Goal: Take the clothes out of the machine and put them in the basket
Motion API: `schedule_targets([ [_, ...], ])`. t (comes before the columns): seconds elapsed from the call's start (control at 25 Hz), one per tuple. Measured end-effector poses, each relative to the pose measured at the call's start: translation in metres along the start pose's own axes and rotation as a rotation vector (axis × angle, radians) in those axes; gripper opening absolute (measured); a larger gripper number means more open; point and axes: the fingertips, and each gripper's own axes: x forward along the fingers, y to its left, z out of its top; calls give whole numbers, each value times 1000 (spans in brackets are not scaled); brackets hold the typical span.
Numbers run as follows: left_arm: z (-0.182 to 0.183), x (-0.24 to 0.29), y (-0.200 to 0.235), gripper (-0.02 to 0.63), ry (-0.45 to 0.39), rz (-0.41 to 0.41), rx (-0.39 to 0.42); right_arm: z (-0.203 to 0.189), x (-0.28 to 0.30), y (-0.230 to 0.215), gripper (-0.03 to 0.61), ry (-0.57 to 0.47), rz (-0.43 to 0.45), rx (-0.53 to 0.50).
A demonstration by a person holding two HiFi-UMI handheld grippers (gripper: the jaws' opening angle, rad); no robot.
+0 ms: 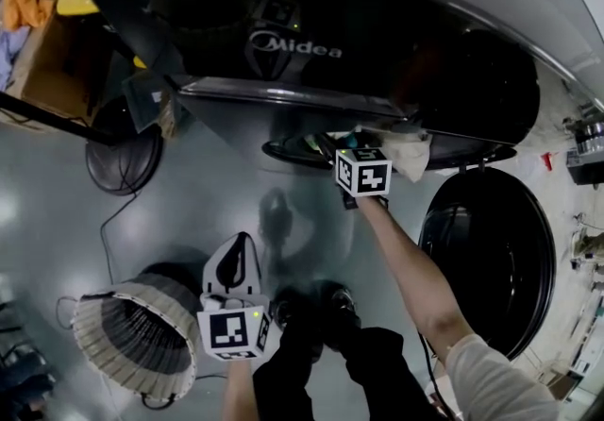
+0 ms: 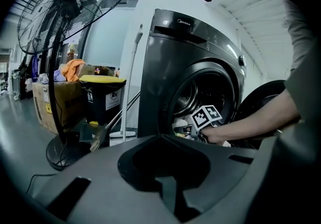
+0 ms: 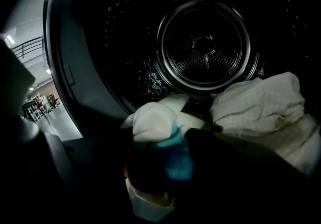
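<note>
Right gripper (image 3: 173,153) jaws wide around crumpled white cloth (image 3: 153,120) in round steel drum (image 3: 203,44); left gripper (image 2: 160,137) jaws together, empty

On my feed the left gripper (image 1: 242,242) is a pale grey shell around a dark teardrop hollow. At its back sits the left cube (image 1: 234,332), white with black square markers on each face. The right gripper (image 1: 355,153) carries a matching right cube (image 1: 363,172). The person wears a light short sleeve (image 1: 500,374), dark trousers (image 1: 377,367) and black shoes (image 1: 316,308).
</note>
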Motion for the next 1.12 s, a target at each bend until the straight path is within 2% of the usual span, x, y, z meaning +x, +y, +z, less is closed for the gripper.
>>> schedule_targets([
  [0.08,-1,2,-2,17,0,-2,-2,3,0,6,299,10,17,-26],
  [0.2,-2,1,-3,17,4,-8,-4,7,-2,17,136,8,19,-97],
  [0.28,-1,-1,-3,17,8,-10,-2,8,-3,23,93,15,30,-117],
  [0.52,22,-18,-4,17,6,-8,-4,30,-40,36,80,-31,65,-136],
  [0.76,43,-48,-16,17,42,-18,-14,45,-95,68,77,-58,100,-152],
  [1.12,105,-86,-33,17,21,-29,-21,67,-189,104,77,-73,124,-135],
])
